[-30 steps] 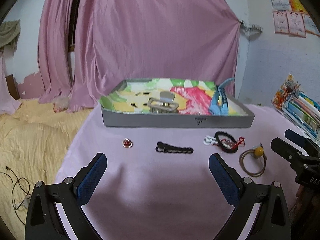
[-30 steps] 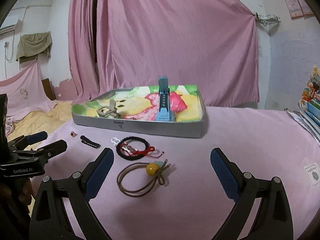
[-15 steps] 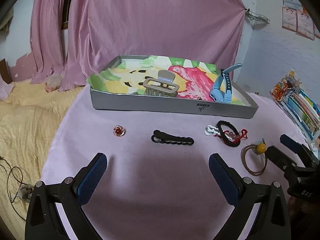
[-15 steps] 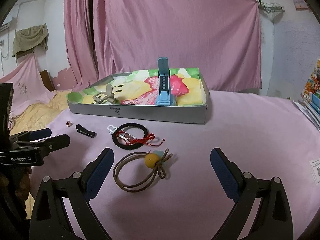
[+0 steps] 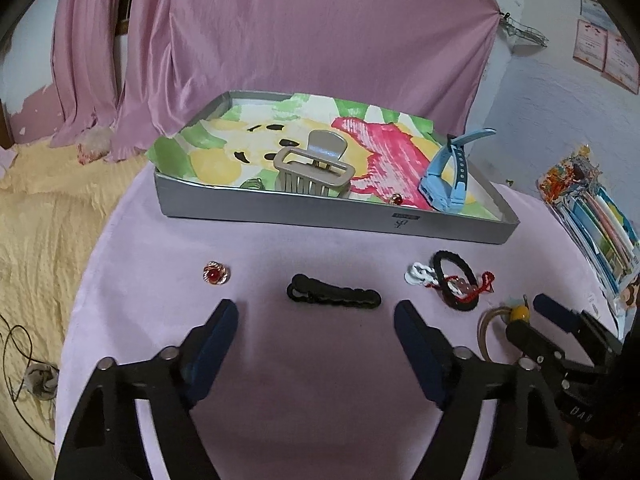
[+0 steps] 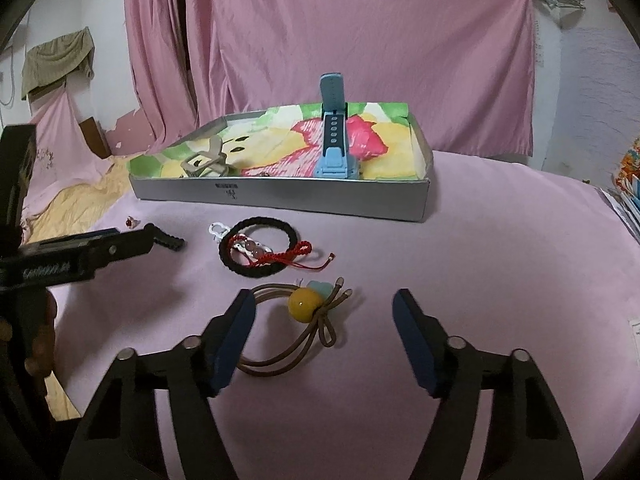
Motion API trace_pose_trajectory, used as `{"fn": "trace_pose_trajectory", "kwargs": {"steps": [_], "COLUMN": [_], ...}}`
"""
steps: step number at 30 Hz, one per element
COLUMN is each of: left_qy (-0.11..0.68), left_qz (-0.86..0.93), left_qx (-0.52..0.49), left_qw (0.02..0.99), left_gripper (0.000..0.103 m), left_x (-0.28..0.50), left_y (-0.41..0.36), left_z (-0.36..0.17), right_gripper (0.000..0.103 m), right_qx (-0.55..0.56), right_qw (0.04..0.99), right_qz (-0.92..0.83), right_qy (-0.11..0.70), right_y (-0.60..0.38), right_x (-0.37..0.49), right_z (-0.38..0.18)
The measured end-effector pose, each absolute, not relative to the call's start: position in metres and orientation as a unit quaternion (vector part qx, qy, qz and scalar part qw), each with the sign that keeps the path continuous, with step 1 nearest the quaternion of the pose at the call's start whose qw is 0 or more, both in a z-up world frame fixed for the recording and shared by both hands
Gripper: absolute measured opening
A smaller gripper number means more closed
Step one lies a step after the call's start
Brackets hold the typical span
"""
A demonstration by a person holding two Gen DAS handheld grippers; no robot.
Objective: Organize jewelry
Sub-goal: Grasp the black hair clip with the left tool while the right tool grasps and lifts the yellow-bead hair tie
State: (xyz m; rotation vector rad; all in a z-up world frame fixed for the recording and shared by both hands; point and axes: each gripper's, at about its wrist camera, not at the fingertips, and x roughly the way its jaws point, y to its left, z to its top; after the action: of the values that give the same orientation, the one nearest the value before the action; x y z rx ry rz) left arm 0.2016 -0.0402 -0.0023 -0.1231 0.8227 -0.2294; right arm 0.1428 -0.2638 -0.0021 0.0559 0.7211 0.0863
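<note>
Already both tongs, left tongs (image 5: 316, 320) and right tongs (image 6: 324, 316), gape wide and empty, lower than a second ago. Centre frame, the black beaded hair clip (image 5: 334, 297) lies on the pink-clothed counter (image 5: 280, 392) before the grey cardboard tray (image 5: 332, 214); the brown elastic hair tie with yellow bead (image 6: 298, 320) lies under the right tongs. Risk: its limp loops may slip the pads, or cloth may bunch.

Left hand-held gripper (image 5: 316, 312) spread wide above the table (image 5: 320, 400).
A black hair clip (image 5: 334, 297) lies just beyond its fingertips, a red ring (image 5: 216, 273) to the left.
</note>
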Motion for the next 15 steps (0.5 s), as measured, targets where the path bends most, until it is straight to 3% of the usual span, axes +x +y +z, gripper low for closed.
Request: {"fn": "trace_pose_trajectory", "kwargs": {"steps": [12,15], "left_qy": [0.406,0.405], "left_qz": [-0.108,-0.107], "left_qx": [-0.078,-0.075], "left_qw": [0.904,0.905], "left_gripper": [0.046,0.034], "left_x": [0.219,0.221], "left_y": [-0.039,-0.040], "left_z": [-0.005,-0.006], "right_gripper": [0.044,0.041], "right_qx": [0.025,0.023], "right_qw": [0.928,0.927], "right_qz": [0.058,0.058], "right_qy": [0.368,0.369], "right_y": [-0.263,-0.262], "right_x": [0.147,0.148], "right_z": [-0.006,-0.007]}}
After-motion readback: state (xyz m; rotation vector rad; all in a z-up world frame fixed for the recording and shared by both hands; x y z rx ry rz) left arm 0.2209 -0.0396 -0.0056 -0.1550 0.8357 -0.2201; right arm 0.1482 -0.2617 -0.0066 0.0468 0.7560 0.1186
